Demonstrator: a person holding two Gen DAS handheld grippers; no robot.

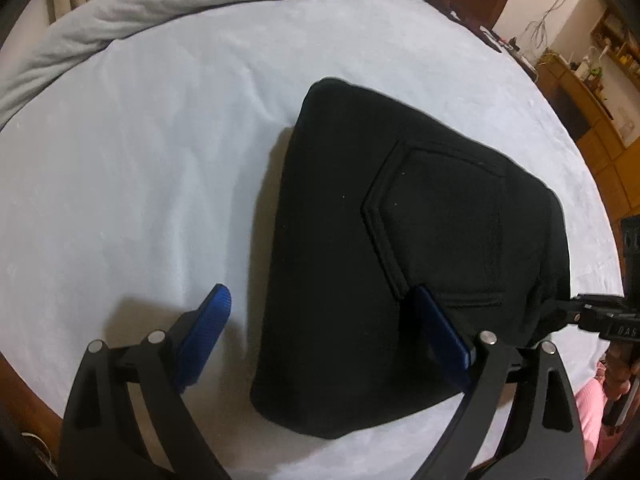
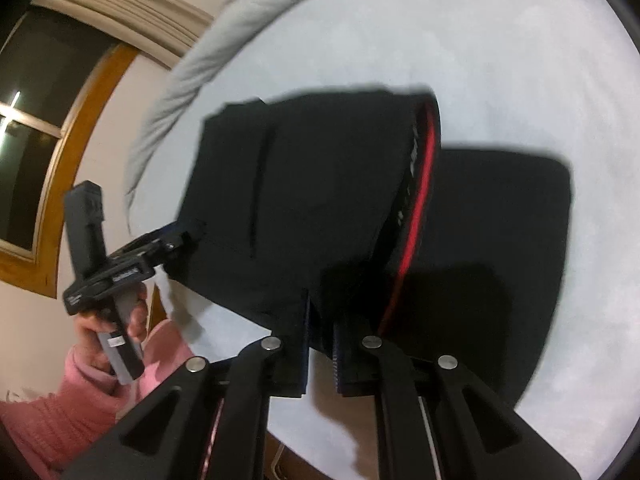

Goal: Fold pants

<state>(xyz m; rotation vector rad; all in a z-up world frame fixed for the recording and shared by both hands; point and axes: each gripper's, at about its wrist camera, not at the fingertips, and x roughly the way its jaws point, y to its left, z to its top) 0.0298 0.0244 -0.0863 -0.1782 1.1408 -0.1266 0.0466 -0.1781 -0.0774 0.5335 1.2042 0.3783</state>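
Wood-framed dark window, wooden cabinets

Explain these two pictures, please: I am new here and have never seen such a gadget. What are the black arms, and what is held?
No robot here: a person holds a two-finger gripper in each hand, each with a wide-angle camera looking along its fingers. The left view shows the left gripper open, its blue pads astride an edge of the folded black pants on the pale bed sheet. The right view shows the right gripper shut on the pants' edge; the hand in a pink sleeve holds the left one.
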